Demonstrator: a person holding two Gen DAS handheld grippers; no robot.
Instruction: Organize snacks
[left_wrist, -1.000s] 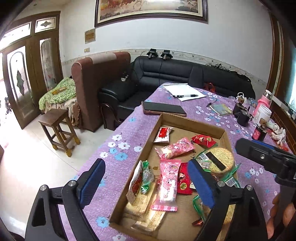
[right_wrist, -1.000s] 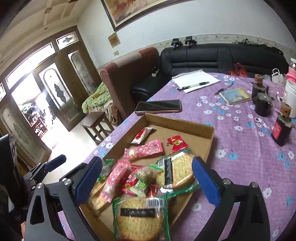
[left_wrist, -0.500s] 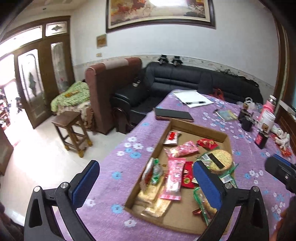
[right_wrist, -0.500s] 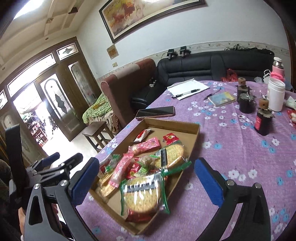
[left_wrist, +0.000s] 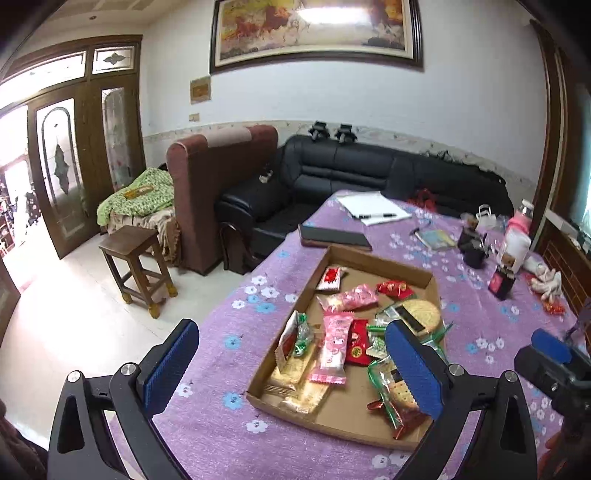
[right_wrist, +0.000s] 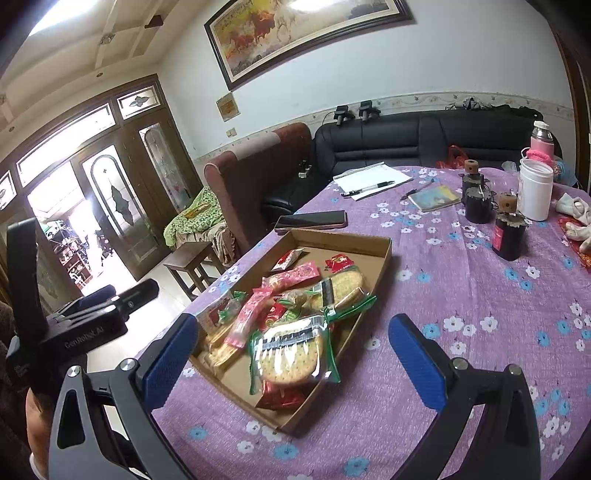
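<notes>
Right wrist: left gripper (right_wrist: 110, 306) body reads "GenRobot.AI".

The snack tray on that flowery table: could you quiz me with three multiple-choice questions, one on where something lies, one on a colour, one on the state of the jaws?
1. Where does the dark phone lie?
A. inside the cardboard tray
B. on the cloth just beyond the tray's far end
C. on the wooden stool

2. What colour is the tablecloth?
A. purple with flowers
B. plain green
C. red checks

3. How do the jaws of the left gripper stand?
A. shut on a biscuit pack
B. shut on nothing
C. wide open, holding nothing

Answers: 1 B, the phone rests outside the cardboard tray, by its far wall. 2 A, purple cloth with blue and white blossoms. 3 C, both blue pads stand far apart with nothing pressed between them.
</notes>
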